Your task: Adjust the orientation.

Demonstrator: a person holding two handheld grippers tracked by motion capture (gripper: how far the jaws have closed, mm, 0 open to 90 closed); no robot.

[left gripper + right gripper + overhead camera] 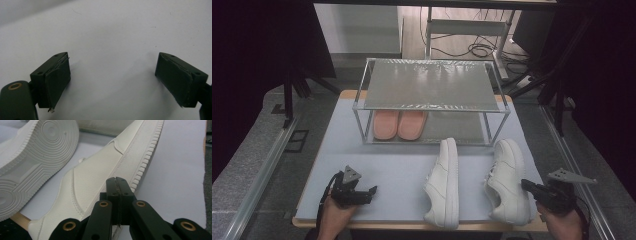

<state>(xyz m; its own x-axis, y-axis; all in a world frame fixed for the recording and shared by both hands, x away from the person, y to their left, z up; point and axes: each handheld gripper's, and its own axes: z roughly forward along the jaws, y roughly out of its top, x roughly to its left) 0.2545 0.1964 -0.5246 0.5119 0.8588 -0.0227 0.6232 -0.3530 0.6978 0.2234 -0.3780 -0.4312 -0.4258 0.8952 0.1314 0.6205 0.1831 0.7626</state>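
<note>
Two white sneakers lie on their sides on the pale table mat [387, 165]. One sneaker [443, 185] shows its sole [32, 162] in the right gripper view. The other sneaker [508, 182] [97, 177] lies near the table's right front corner. My right gripper [525, 185] [117, 182] is shut with nothing between its jaws, its tips right at this sneaker's side by the sole edge. My left gripper [371, 194] [112, 80] stands open over bare mat at the front left, well apart from both shoes.
A two-level metal rack [427, 85] stands at the back of the table, its top shelf bare. A pair of pink slippers [399, 124] sits on its lower shelf, left side. Bare mat stretches between the rack and my left gripper. Cables lie on the floor behind.
</note>
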